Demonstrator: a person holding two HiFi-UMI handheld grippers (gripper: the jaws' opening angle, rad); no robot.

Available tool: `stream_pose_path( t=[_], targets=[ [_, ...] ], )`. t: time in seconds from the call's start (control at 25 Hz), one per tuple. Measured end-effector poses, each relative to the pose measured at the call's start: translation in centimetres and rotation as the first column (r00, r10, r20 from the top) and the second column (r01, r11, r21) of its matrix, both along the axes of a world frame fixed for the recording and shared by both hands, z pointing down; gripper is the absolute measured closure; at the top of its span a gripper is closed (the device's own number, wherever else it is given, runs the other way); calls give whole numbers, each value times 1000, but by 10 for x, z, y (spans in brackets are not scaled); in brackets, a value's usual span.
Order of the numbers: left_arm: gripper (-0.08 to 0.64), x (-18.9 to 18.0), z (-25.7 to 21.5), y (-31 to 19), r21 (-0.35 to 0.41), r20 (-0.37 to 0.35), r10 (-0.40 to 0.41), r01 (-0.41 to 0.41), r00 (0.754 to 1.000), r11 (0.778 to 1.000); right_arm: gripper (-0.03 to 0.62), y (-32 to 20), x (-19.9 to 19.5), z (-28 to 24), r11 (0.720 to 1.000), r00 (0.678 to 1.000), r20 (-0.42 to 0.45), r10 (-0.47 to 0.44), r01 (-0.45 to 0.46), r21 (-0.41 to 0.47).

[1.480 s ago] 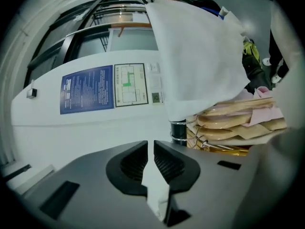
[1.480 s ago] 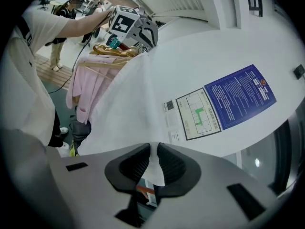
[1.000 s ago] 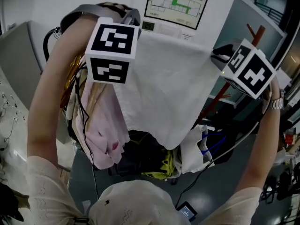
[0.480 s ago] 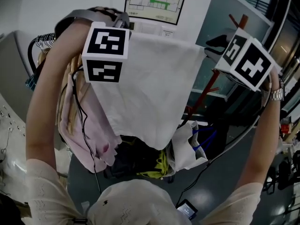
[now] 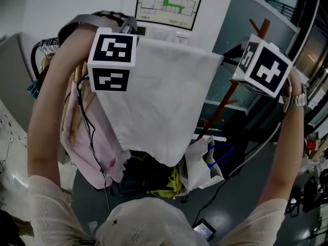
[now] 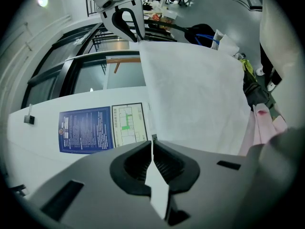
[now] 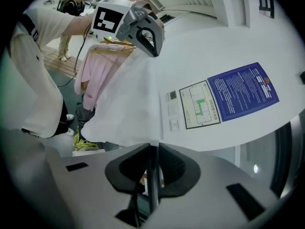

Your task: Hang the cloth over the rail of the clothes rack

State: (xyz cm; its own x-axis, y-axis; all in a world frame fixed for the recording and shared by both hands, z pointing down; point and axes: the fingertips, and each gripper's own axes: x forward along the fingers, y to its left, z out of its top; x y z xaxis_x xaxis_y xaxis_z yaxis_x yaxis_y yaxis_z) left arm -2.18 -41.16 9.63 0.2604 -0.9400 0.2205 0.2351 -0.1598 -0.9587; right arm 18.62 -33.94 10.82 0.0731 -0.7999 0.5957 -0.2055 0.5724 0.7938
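Note:
A white cloth (image 5: 159, 101) hangs spread between my two raised grippers in the head view. My left gripper (image 5: 132, 29), under its marker cube, is shut on the cloth's upper left corner; the corner shows pinched between its pads (image 6: 152, 149). My right gripper (image 5: 231, 63) is shut on the upper right corner, with the cloth's edge clamped in its jaws (image 7: 153, 151). Each gripper view looks along the cloth's top edge (image 6: 190, 94) (image 7: 128, 104) to the other gripper. The rack's rail is hidden behind my left arm and the cloth.
A pink garment (image 5: 97, 137) on a wooden hanger (image 5: 77, 81) hangs just left of the cloth, with wire hangers (image 5: 45, 47) beyond. A red coat stand (image 5: 251, 40) rises at the right. A floor-plan poster (image 5: 166, 4) is on the wall behind. Bags and cables lie below.
Both grippers and the stretched cloth have shifted a little left in the head view. The wire hangers have come into sight at the left. Both grips are unchanged.

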Motion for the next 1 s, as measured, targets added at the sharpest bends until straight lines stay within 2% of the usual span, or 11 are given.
stream_pose_path(
  t=[0.28,0.6,0.72,1.0],
  targets=[
    [538,1,0,1,-7,-8,-1,1,1000,1000,522,-1,-2,3,997,1000,-24,13,-14,-78],
    [538,-3,-2,-5,5,-17,-1,1,1000,1000,531,-3,-5,4,993,992,-101,77,-85,-80],
    [538,-2,-3,-6,13,-13,0,0,1000,1000,571,-2,-5,3,993,992,-94,87,-94,-68],
    [546,1,-6,-14,30,-3,-3,3,1000,1000,573,1,-3,2,992,995,-43,89,-93,-88]
  ],
)
